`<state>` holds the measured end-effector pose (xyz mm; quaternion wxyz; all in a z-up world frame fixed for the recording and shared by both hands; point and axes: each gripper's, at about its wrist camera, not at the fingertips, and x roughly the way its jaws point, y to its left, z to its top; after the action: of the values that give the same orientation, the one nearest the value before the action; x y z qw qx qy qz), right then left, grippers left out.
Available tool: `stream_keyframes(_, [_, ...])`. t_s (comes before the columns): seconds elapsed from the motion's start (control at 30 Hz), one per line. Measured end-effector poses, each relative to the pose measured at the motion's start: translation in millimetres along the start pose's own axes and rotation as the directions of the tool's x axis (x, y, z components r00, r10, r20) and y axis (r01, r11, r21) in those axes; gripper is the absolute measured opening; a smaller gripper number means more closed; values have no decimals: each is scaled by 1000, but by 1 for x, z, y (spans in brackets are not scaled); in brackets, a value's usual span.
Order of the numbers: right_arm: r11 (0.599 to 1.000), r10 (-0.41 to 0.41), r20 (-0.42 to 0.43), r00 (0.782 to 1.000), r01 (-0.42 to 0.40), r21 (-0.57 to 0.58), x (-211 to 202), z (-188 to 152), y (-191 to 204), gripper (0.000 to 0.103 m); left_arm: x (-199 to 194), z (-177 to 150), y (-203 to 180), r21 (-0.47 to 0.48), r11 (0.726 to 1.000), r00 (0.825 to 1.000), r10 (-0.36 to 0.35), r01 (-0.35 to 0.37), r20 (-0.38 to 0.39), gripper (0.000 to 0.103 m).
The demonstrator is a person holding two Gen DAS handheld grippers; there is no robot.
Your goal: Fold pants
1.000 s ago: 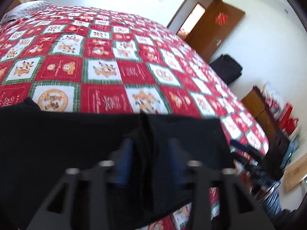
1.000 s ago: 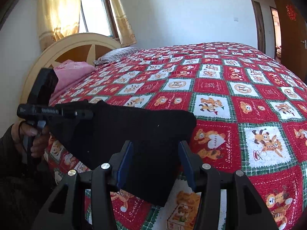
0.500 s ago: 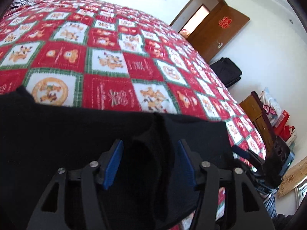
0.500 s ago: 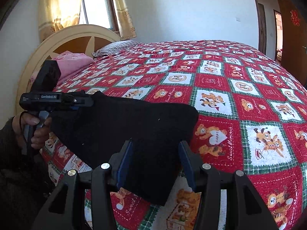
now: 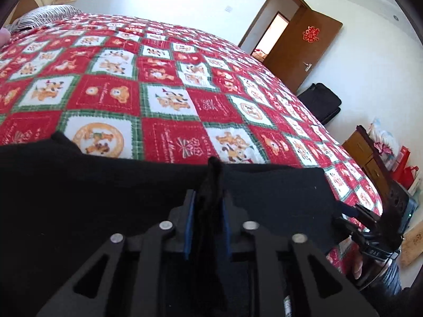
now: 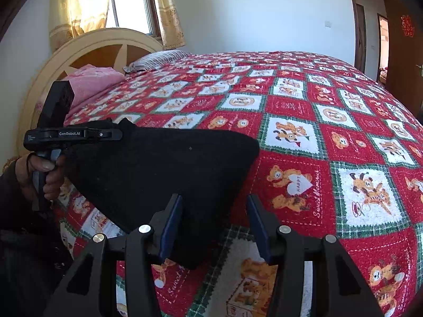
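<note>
Red patchwork bedspread (image 6: 304,121), cream headboard (image 6: 87,45), curtained window (image 6: 129,2), brown door (image 5: 304,50), white walls.

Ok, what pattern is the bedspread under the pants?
Red and white squares with green plaid borders and cartoon bears on the bedspread; right wrist view shows it best.

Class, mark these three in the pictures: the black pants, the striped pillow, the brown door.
black pants (image 6: 164,163), right wrist view, flat middle of the cloth.
striped pillow (image 6: 158,58), right wrist view, its top.
brown door (image 5: 306,50), left wrist view, middle panel.

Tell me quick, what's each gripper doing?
Left gripper: closing, pinching a ridge of the black fabric pants.
Right gripper: open, pants corner between its pads, ungripped.
</note>
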<state>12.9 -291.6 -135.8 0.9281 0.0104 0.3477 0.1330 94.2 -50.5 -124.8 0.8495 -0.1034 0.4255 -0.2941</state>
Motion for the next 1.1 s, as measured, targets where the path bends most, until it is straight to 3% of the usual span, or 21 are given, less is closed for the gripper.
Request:
stream_keyframes(0.1, [999,-23,33,999,24,-21,-6,0,5,53,-6,1,-10,50,998,999,48,-48,8,41])
stream_keyframes(0.13, [999,-24,75,997,27,-39,-13,1,9,53,-9,0,-12,58,996,998,63,-63,12,50])
stream_keyframes(0.17, [997,-1,129,992,10,-70,-23,2,16,53,-13,-1,-14,67,996,998,65,-67,20,57])
stream_keyframes(0.23, [994,51,146,988,-37,-100,-28,1,25,57,-15,-5,-17,90,992,997,82,-82,12,64])
stream_keyframes(0.3, [990,77,47,996,-71,-123,-11,-3,32,59,-9,-11,-19,140,978,987,160,-155,-21,64])
stream_keyframes(0.37, [989,39,-67,997,-48,-143,11,-11,36,59,-5,-19,-19,186,963,980,199,-193,-13,64])
stream_keyframes(0.43, [984,32,-50,998,-40,-171,8,-12,39,60,-8,-19,-18,183,964,980,198,-193,-11,64])
stream_keyframes(0.6, [991,77,18,997,-75,-112,-8,-7,33,61,-28,-8,-8,148,967,978,206,-207,24,64])
stream_keyframes(0.73, [996,71,58,996,-67,-58,-14,14,43,61,-48,1,14,133,950,959,277,-282,55,65])
stream_keyframes(0.83, [989,113,34,993,-110,-95,-3,30,67,61,-59,1,30,129,933,942,329,-335,63,67])
stream_keyframes(0.97, [971,151,20,988,-145,-191,22,56,109,61,-81,-2,55,139,895,906,416,-423,77,74])
stream_keyframes(1.1, [955,234,4,972,-229,-188,49,78,135,61,-103,-7,85,99,863,868,488,-496,93,82])
